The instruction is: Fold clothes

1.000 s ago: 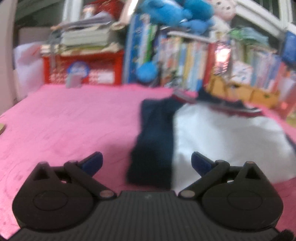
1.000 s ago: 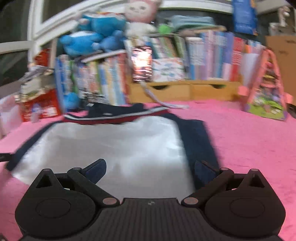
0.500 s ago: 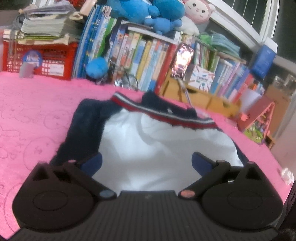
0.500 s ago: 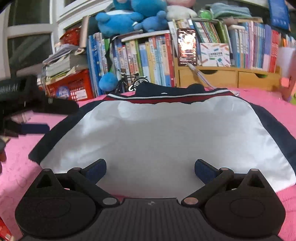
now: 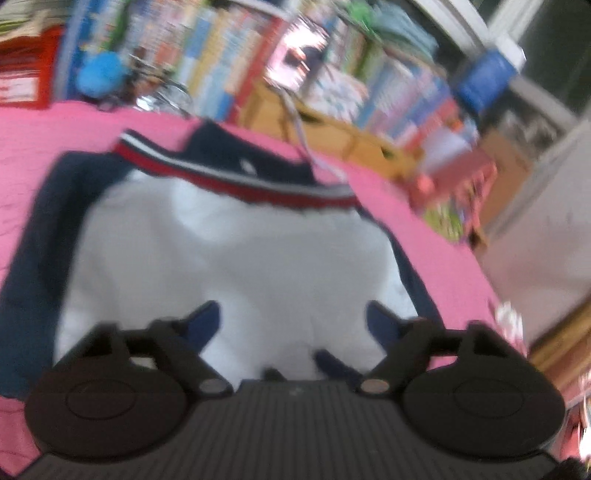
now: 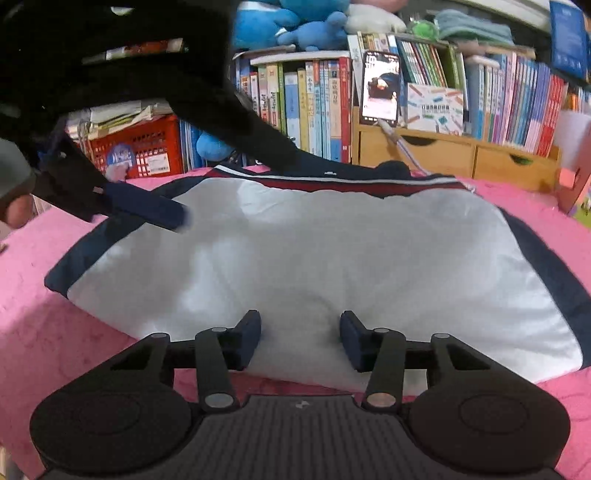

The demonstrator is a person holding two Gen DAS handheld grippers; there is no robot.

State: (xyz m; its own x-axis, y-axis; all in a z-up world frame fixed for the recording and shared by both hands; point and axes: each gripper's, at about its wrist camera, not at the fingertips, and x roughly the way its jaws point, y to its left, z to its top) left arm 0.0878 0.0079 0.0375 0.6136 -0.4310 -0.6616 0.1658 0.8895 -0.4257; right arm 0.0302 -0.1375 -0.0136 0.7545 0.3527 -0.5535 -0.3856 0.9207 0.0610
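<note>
A white garment (image 6: 314, 266) with navy side panels and a red, white & navy striped band (image 6: 332, 182) along its far edge lies flat on a pink cloth surface (image 6: 74, 332), filling the middle of both wrist views.

Right wrist view: the right gripper (image 6: 300, 338) sits at 6 o'clock over the garment's near edge. Its jaws are closing, about half-way in; the white fabric lies between the blue pads and bunches into a small fold there, but whether the pads press on it yet I cannot tell. At 10 o'clock the left gripper (image 6: 147, 208) reaches in from the left, one blue finger lying over the garment's far-left corner, w/ a dark sleeve (image 6: 166, 85) above it.

Left wrist view, blurred: the left gripper (image 5: 293, 319) is at 6 o'clock, jaws closing but fairly wide apart, white fabric between them and not visibly pinched. The striped band runs from 10 toward 2 o'clock.

Behind the garment, at 12 o'clock, a row of books (image 6: 306, 107), a phone (image 6: 380, 88) propped upright, wooden drawers (image 6: 443, 151), a red crate (image 6: 147, 151) at 10 o'clock & blue plush toys (image 6: 291, 22) on top.
</note>
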